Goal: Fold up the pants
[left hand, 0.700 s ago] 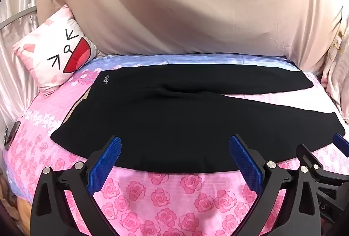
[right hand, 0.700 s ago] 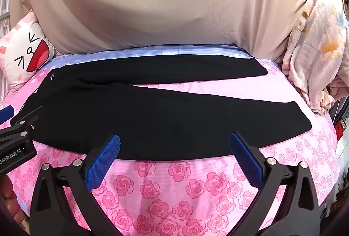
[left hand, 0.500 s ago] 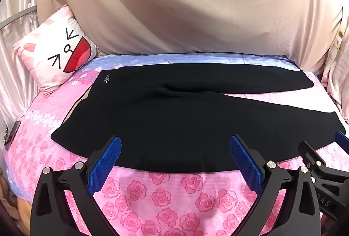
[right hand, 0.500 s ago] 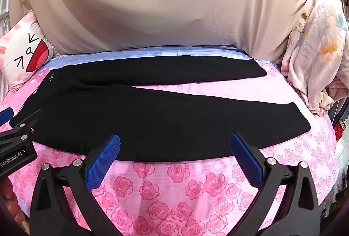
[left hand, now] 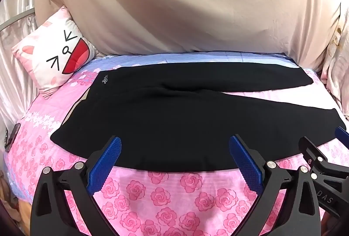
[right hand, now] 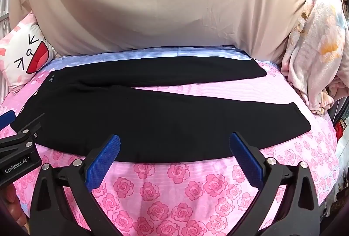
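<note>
Black pants (left hand: 174, 118) lie flat on the pink rose bedspread (left hand: 174, 192), waistband at the left, two legs spread out to the right. They also show in the right wrist view (right hand: 163, 118). My left gripper (left hand: 174, 148) is open and empty, hovering over the near edge of the pants. My right gripper (right hand: 174, 146) is open and empty over the near leg's edge. The right gripper shows at the right edge of the left wrist view (left hand: 322, 162). The left gripper shows at the left edge of the right wrist view (right hand: 19, 148).
A cat-face pillow (left hand: 54, 53) leans at the back left. A beige sheet (left hand: 185, 7) hangs behind the bed. A floral blanket (right hand: 316, 50) is heaped at the right. A dark phone (left hand: 12, 136) lies at the bed's left edge.
Both grippers stay open and nearly still. The right gripper has shifted slightly rightward in the left wrist view. The pants have not moved.
</note>
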A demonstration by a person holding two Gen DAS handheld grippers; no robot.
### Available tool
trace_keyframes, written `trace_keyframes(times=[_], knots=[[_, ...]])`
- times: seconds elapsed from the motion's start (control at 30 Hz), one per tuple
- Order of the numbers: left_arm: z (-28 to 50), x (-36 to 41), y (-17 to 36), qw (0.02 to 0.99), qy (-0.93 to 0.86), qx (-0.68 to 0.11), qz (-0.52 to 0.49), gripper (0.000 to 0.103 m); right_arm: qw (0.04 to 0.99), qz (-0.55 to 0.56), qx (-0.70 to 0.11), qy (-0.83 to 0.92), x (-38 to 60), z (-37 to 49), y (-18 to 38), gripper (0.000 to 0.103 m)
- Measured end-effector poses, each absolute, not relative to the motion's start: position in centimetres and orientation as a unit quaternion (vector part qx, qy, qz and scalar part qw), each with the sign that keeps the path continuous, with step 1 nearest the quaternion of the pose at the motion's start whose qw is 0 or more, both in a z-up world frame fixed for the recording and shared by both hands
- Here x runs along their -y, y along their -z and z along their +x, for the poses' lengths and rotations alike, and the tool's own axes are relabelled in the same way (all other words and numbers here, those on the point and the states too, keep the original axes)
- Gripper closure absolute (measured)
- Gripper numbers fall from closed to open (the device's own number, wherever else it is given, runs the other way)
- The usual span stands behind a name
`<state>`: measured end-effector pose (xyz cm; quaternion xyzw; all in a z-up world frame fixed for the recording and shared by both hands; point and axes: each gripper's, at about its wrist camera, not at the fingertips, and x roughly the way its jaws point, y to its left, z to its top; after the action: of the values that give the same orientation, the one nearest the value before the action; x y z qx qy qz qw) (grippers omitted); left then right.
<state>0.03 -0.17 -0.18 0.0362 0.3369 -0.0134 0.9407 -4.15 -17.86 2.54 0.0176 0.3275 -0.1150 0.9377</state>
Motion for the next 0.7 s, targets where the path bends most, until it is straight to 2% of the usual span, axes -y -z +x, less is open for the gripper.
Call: trace_keyframes(times=[0.7], knots=[[0.11,0.18,0.41,0.941,0.006,-0.336,0.036,0.005,0.938,0.017,-0.327,0.113,17.36,-3.98,-2.4,0.005]])
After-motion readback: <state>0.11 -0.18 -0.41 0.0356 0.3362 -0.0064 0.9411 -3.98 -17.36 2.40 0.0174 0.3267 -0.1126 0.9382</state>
